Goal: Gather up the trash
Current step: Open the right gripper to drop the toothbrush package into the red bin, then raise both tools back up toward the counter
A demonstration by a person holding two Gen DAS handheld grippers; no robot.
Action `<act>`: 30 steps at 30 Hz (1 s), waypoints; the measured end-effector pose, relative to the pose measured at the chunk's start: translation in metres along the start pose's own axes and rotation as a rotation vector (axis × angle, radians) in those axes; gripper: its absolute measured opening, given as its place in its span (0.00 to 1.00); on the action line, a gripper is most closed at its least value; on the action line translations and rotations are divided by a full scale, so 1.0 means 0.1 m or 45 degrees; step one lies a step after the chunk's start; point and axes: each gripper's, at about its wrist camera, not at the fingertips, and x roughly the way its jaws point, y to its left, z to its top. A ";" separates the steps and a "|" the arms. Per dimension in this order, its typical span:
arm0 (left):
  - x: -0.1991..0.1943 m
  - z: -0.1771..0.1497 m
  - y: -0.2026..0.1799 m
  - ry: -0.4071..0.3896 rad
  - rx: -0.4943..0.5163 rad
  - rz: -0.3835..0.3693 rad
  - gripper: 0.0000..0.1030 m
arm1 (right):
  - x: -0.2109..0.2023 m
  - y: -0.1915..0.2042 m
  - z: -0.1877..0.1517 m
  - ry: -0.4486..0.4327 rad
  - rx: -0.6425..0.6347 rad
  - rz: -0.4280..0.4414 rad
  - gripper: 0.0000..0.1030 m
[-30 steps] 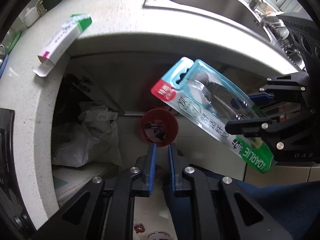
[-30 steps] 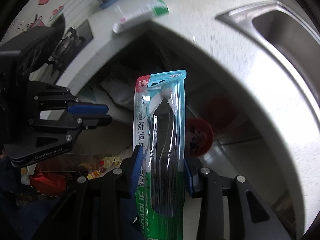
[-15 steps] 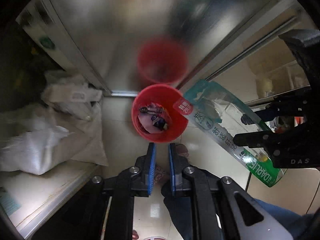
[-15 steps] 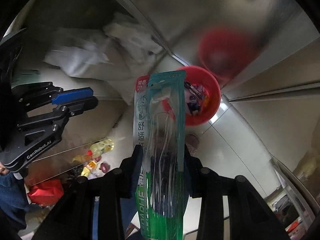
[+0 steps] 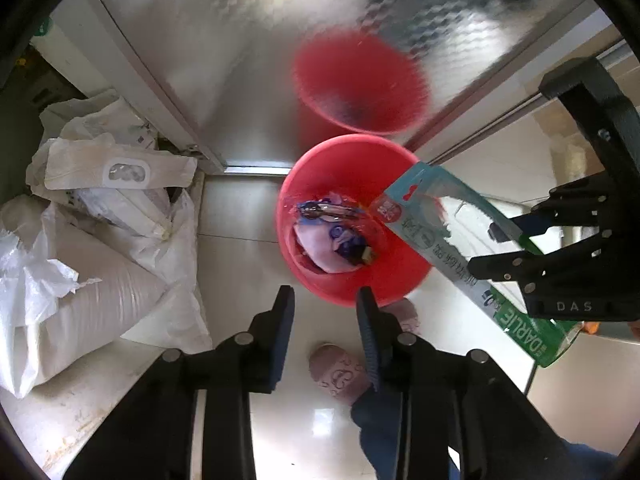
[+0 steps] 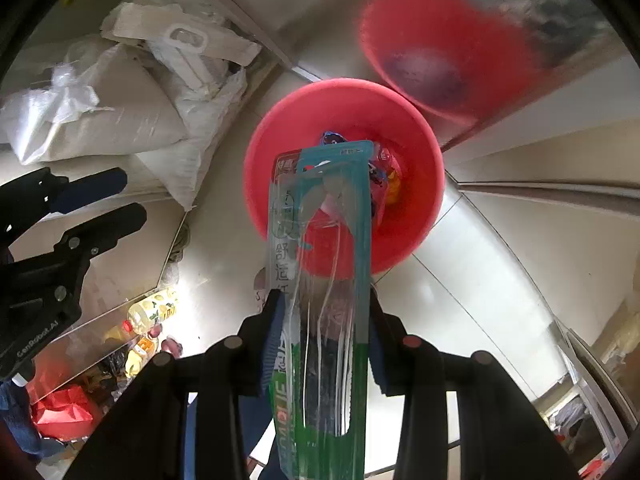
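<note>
Left wrist view: my left gripper [image 5: 325, 300], earlier pressed together, is opening with nothing between. My right gripper [image 6: 326, 312] still pinches the toothbrush package [image 6: 320, 260], now over the red bin [image 6: 416, 152].

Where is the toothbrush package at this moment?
The toothbrush package is clamped in the right gripper, its top over the red bin on the floor; the left wrist view shows it right of centre.
</note>
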 end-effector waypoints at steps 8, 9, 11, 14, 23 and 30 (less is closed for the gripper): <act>0.11 0.03 0.11 0.013 -0.024 -0.007 0.38 | 0.09 -0.21 0.01 -0.005 0.011 -0.006 0.69; 0.10 0.03 0.11 0.014 -0.027 -0.009 0.38 | 0.05 -0.23 0.00 -0.012 0.016 0.002 0.74; 0.13 0.05 0.14 0.018 -0.026 -0.017 0.39 | 0.01 -0.23 -0.01 -0.026 0.011 0.015 0.74; 0.11 0.07 0.15 0.013 -0.022 -0.005 0.42 | -0.01 -0.22 0.00 -0.035 0.002 -0.010 0.81; -0.15 0.08 0.06 -0.003 -0.001 -0.020 0.42 | -0.37 -0.20 -0.21 -0.130 0.007 -0.015 0.82; -0.63 0.06 -0.05 -0.037 0.017 -0.030 0.57 | -0.95 -0.02 -0.53 -0.271 -0.001 -0.048 0.82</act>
